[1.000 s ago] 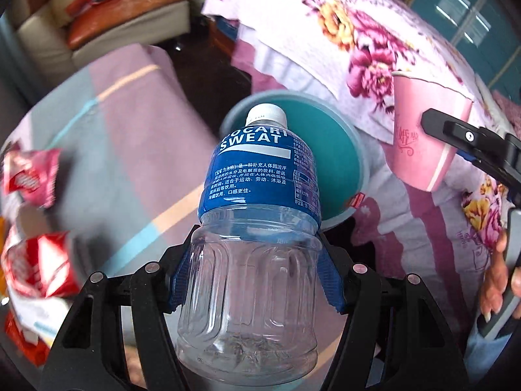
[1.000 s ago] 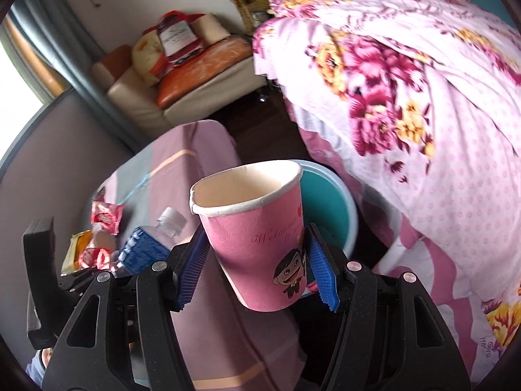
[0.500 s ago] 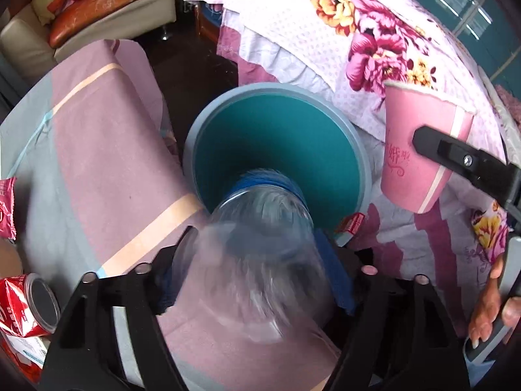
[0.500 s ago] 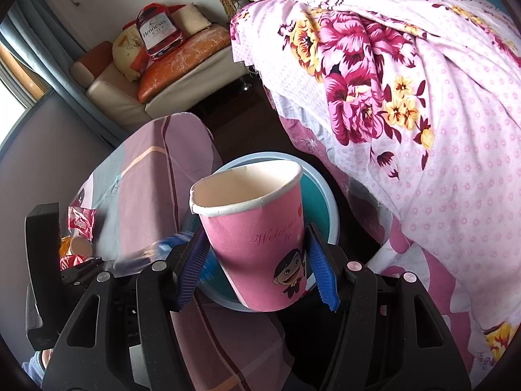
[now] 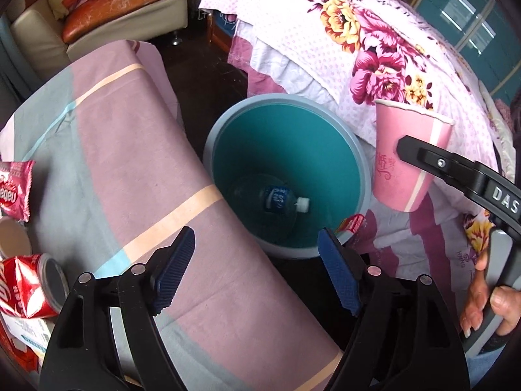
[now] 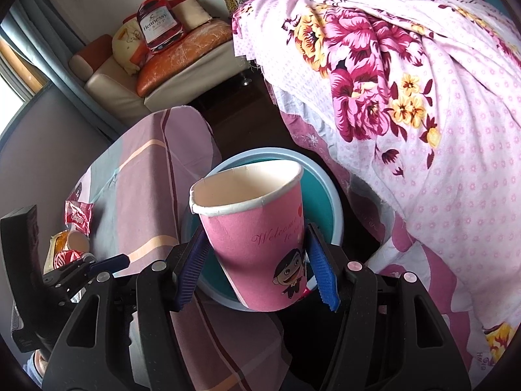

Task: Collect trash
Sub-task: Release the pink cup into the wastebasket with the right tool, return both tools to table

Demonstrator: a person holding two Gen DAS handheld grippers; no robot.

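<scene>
Gone from the left gripper (image 5: 257, 270) is the plastic bottle (image 5: 276, 197) it clamped a second ago; its blue-padded fingers now stand wide apart with nothing between them, hovering over the edge of the striped cloth (image 5: 130, 150). Just ahead of those fingers and lower down sits the teal bin (image 5: 355, 150), and the bottle lies on its side at the bin's bottom, white cap pointing away to the right. Off to the left gripper's near left, on the cloth, lie a crushed red can (image 5: 29, 288) and, a little farther on, a red snack wrapper (image 5: 14, 189).

To the left gripper's right, the right gripper (image 6: 257, 267) is clenched around the pink paper cup (image 6: 257, 238), its pads pressing the cup's lower sides while the cup stands roughly upright, mouth open and tilted slightly away. Directly beyond and beneath the cup is the bin's pale rim (image 6: 335, 208). Right of both tools hangs the floral bedspread (image 6: 407, 81), draping close beside the bin. Farthest ahead, across the dark floor, stands a cream sofa (image 6: 110, 88) with an orange cushion (image 6: 185, 55).
</scene>
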